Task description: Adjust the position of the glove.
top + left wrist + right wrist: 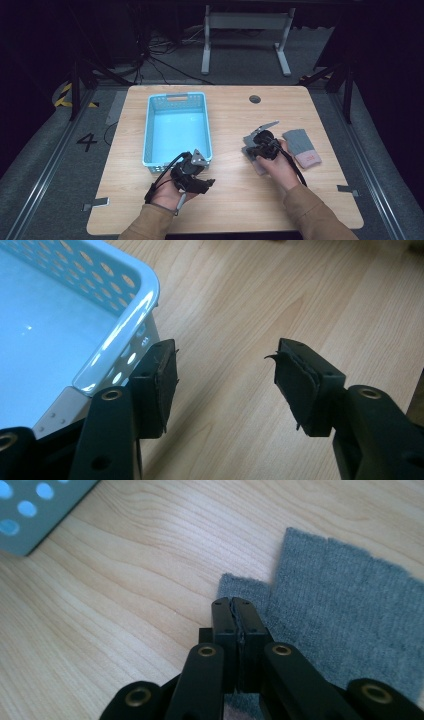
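Grey gloves (300, 145) lie near the table's (235, 200) right edge, the right gripper (234, 602) closed over one; the left gripper (225, 375) half open beside the basket (175, 125).

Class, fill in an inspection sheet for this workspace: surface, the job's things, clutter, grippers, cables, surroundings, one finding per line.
Surface: light wooden table with a round grommet hole near its far edge.
Job's things: grey sock lying flat under the right gripper; second grey sock with pink toe beside it; empty blue basket to the left.
Clutter: nothing seen.
Grippers: left gripper has its jaws open, nothing between them, beside the basket's corner; right gripper has its jaws shut, tips over the sock's edge.
Cables: a black cable trails from the left gripper; more lie on the floor behind.
Surroundings: grey floor, white table frame, dark room.
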